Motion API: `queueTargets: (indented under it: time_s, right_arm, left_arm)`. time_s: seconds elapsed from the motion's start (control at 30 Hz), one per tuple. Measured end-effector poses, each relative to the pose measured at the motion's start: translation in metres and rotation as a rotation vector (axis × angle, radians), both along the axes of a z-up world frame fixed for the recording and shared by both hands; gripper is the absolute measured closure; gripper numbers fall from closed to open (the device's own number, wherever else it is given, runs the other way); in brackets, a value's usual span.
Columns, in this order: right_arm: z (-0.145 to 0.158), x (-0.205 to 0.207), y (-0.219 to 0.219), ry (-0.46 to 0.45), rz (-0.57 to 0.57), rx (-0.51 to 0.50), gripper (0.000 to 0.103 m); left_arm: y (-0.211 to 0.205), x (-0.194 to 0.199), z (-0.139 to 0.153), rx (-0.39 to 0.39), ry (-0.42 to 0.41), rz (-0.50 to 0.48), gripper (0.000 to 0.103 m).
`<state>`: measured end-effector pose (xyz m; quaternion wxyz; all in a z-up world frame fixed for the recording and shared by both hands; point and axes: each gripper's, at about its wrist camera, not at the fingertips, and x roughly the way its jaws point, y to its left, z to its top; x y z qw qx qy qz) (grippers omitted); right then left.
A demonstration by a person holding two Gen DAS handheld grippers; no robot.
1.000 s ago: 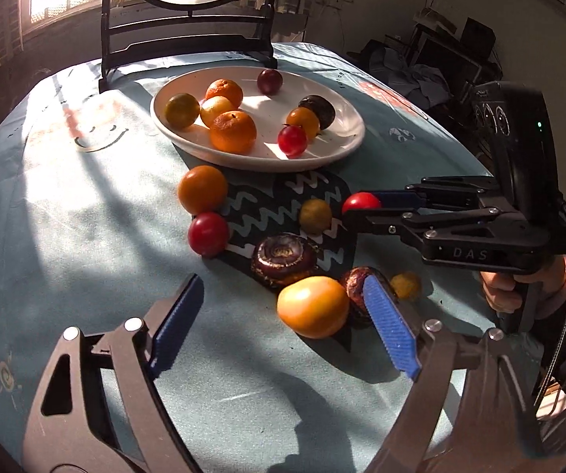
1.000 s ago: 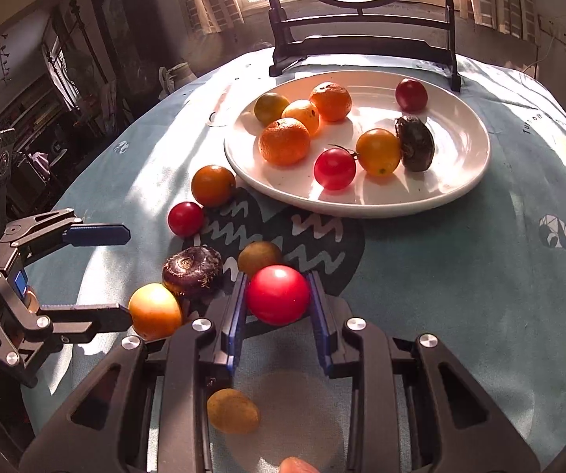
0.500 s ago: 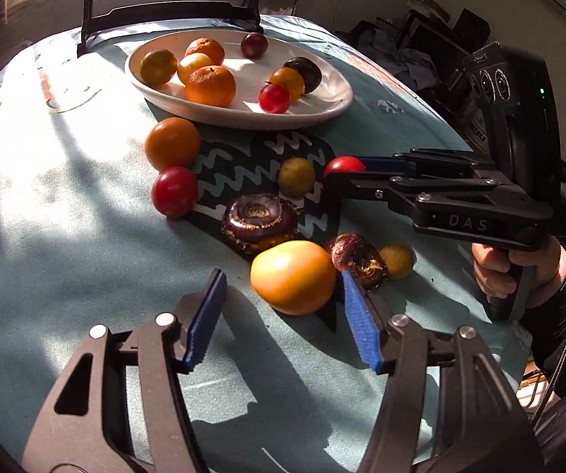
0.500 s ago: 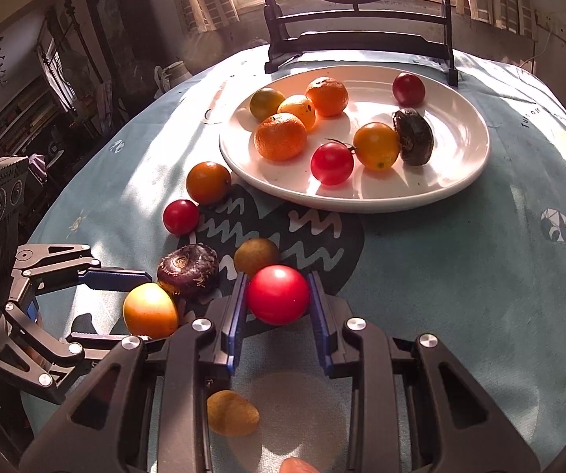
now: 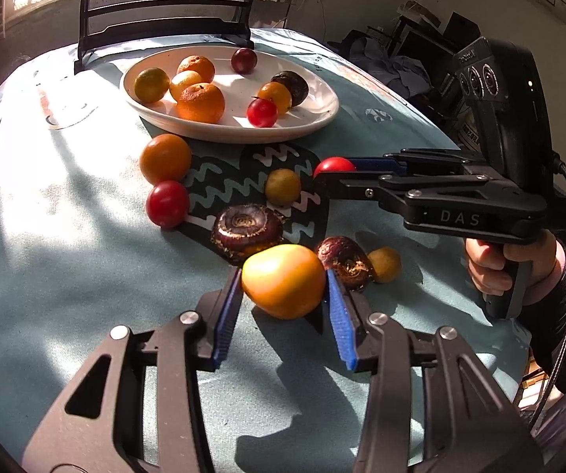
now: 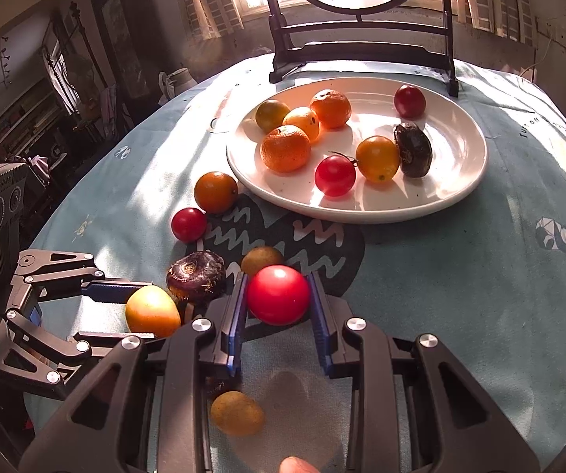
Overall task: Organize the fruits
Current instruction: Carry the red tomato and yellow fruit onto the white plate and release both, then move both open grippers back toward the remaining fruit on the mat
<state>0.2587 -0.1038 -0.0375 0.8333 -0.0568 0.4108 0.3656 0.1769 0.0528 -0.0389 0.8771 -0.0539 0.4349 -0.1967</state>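
Both grippers now have fruit. The left gripper (image 5: 284, 282) has just been closing and its blue pads now meet the yellow-orange fruit (image 5: 283, 280) on the table (image 5: 66, 268), well short of the white plate (image 5: 314, 118). The right gripper (image 6: 278, 295) stays clamped on the red tomato (image 6: 278, 293), nearer the plate. Carrying both over looks next.

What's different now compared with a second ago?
The left tool has just been closing: its blue pads, wide apart before, now sit against the yellow-orange fruit between them. The right tool stays shut on the red tomato. The plate and the other fruit lie as they were.
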Motion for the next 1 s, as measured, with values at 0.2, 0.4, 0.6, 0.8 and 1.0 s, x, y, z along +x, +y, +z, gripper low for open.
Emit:
queueTargets:
  time_s: [0.2,0.4,0.6,0.8,1.0]
  right_arm:
    - [0.011,0.000,-0.004,-0.052,-0.013,0.058,0.073]
    - [0.031,0.030,-0.020,-0.148,-0.176,0.152,0.073]
    - [0.028,0.072,-0.026,-0.157,-0.276,0.154,0.073]
    - [0.021,0.095,-0.015,-0.147,-0.266,0.140,0.072]
    - [0.027,0.089,-0.016,-0.151,-0.251,0.156,0.040]
  left_arm:
    - [0.011,0.007,0.020,-0.037,-0.061,0.051,0.060]
    - [0.011,0.054,0.044,0.032,-0.126,0.140,0.060]
    - [0.020,0.118,0.053,0.061,-0.148,0.253,0.060]
    - [0.028,0.155,0.047,0.083,-0.127,0.305,0.060]
    - [0.034,0.139,0.059,0.115,-0.206,0.363,0.008]
